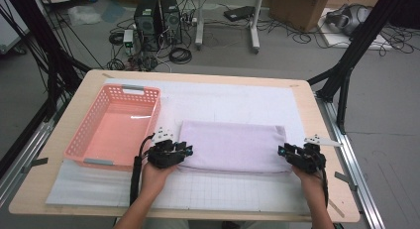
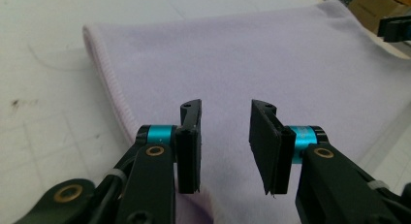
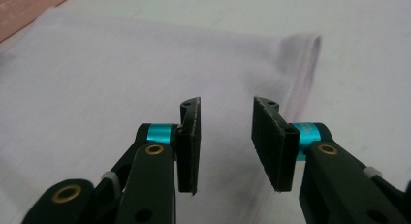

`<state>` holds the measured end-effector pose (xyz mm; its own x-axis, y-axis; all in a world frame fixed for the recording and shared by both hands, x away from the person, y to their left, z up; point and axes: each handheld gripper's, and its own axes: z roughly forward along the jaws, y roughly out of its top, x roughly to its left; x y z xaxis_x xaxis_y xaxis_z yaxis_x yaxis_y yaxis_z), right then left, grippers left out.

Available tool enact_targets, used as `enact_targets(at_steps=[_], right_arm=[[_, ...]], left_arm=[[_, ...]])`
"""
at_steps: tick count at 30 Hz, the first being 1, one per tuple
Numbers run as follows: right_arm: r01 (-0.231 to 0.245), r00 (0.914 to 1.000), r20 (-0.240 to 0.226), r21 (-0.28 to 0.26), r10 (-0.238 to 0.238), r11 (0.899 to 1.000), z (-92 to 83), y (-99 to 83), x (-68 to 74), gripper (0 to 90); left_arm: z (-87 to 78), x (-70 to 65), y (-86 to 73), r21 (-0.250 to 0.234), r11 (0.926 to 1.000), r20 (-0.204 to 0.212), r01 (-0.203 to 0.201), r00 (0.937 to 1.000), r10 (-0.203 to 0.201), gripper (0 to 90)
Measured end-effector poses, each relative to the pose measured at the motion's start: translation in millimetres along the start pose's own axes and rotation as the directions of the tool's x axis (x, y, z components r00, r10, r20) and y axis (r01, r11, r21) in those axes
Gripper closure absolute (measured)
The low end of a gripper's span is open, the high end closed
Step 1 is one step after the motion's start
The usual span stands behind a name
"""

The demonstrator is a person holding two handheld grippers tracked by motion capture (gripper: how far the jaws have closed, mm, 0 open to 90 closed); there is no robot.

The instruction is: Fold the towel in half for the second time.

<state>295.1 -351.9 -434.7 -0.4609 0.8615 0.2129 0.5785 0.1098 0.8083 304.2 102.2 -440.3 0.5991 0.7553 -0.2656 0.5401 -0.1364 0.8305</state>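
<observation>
Lilac towel (image 1: 233,145) lies folded flat on the white mat (image 1: 237,102) at the middle of the bench (image 1: 317,125), just right of the pink basket (image 1: 148,112). Left gripper (image 2: 225,132) sits at its near left corner, right gripper (image 3: 226,132) at its near right corner. Both pairs of jaws stand spread over the cloth, pinching nothing.

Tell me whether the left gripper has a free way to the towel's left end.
Probably yes. The left gripper sits right at the folded lilac towel, its fingers apart with nothing between them, and the pink basket stands off to the side.
</observation>
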Motion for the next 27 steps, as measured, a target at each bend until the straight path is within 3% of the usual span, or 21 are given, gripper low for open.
enact_targets(at_steps=[5,9,13,18,22,24,27], right_arm=[[0.069,0.9974,-0.024,0.056,-0.068,0.996,-4.2,-10.2,11.9,65.5],[0.143,0.9896,-0.032,0.093,-0.141,0.985,-11.4,-18.6,21.1,71.7],[0.136,0.9900,-0.049,0.100,-0.132,0.986,-16.2,-28.1,19.8,73.9],[0.136,0.9904,-0.036,0.085,-0.134,0.987,-25.0,-34.0,17.8,72.4],[0.145,0.9894,-0.017,0.039,-0.144,0.989,-36.1,-36.7,18.7,64.9],[0.150,0.9887,-0.005,0.004,-0.150,0.989,-42.9,-37.3,20.7,63.2],[0.162,0.9868,0.005,-0.061,-0.162,0.985,-52.2,-36.8,24.8,52.0]], left_arm=[[-7.7,-4.3,-10.9,0.045,0.9985,0.006,-0.032,0.9995,0.032,67.1],[-16.3,-8.6,-21.1,0.055,0.9970,-0.010,-0.055,0.9984,0.056,73.8],[-20.1,-8.1,-26.9,0.057,0.9973,-0.017,-0.047,0.9987,0.048,73.7],[-24.4,-9.3,-30.2,0.044,0.9977,-0.010,-0.051,0.9986,0.052,72.4],[-29.5,-8.3,-31.5,-0.004,0.9992,-0.003,-0.041,0.9992,0.041,54.2],[-31.8,-10.7,-30.9,-0.043,0.9973,0.008,-0.058,0.9982,0.059,49.6],[-34.7,-15.9,-29.1,-0.108,0.9902,0.024,-0.089,0.9954,0.093,37.8]])
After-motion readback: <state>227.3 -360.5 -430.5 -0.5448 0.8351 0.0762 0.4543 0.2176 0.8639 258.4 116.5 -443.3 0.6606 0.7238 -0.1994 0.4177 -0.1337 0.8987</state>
